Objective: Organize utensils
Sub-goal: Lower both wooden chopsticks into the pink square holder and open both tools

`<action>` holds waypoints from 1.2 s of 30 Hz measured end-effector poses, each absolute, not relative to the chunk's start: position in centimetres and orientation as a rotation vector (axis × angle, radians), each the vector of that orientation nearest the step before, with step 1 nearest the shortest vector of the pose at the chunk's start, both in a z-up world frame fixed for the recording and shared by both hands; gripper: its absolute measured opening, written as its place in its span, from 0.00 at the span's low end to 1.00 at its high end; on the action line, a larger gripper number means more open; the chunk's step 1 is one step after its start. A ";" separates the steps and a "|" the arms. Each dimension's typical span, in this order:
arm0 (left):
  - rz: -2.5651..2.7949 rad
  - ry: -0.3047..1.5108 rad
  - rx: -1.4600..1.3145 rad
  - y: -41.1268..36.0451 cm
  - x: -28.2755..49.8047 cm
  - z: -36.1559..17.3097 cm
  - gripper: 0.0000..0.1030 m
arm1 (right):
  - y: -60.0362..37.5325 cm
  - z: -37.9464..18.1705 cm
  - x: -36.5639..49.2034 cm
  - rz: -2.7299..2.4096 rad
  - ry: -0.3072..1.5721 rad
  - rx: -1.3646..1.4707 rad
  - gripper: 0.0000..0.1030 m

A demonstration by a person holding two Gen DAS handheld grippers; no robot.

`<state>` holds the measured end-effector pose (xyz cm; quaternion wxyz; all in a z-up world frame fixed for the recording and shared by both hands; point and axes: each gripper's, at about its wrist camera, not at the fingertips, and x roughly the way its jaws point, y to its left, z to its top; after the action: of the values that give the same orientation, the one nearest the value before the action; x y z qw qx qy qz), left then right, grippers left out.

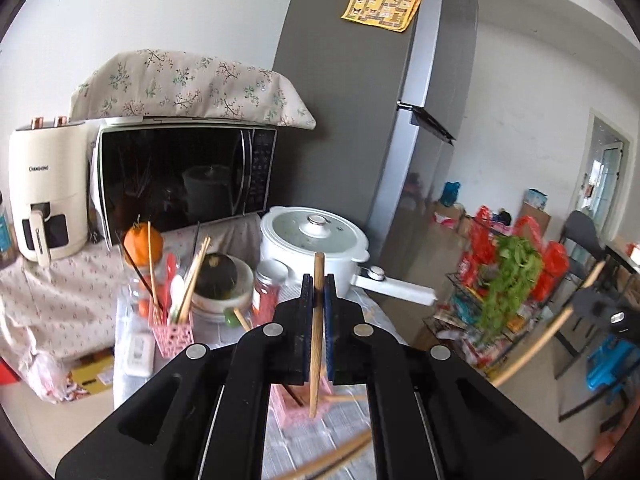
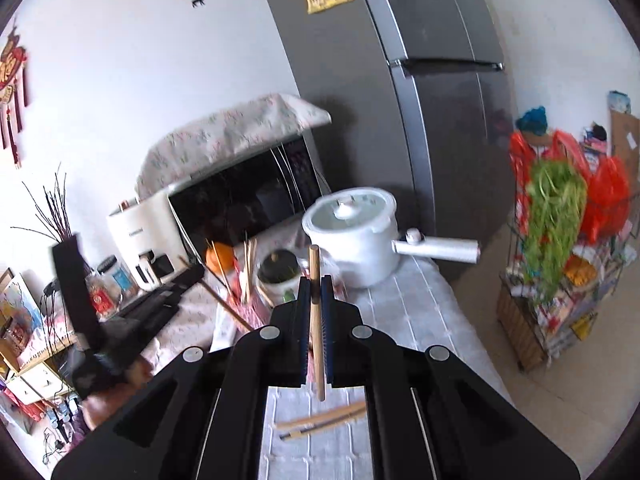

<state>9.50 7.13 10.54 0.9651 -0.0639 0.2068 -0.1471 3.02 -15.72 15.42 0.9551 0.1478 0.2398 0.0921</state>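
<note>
Each camera sits just behind its own fingers, looking forward and slightly down over the cloth-covered surface (image 1: 344,452). Both views share the microwave (image 1: 180,176), white pot (image 2: 356,236) and fridge (image 2: 440,100) (the right view tilts).

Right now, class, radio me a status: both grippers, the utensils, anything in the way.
Left gripper shut on wooden chopstick. Right gripper shut on second chopstick. Pink holder already holds utensils; loose chopsticks on table. White pot behind, nothing blocking.
</note>
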 end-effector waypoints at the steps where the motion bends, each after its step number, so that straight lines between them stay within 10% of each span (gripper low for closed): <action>1: -0.286 0.419 -0.123 6.9 10.2 10.3 0.04 | -15.6 15.6 3.4 0.188 0.484 0.302 0.05; 9: -0.265 0.477 -0.124 6.3 14.2 5.8 0.06 | -14.0 13.7 7.7 0.162 0.471 0.303 0.05; 13: -0.262 0.458 -0.130 7.3 13.0 5.2 0.35 | -13.3 12.6 9.4 0.150 0.469 0.302 0.05; 36: -0.185 0.390 -0.222 12.7 8.4 4.6 0.44 | -7.4 6.2 16.4 0.078 0.495 0.231 0.06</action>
<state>8.35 12.65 4.64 0.9707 -0.1097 0.1930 -0.0916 16.35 -7.41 6.15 0.9621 0.1142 0.2445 0.0387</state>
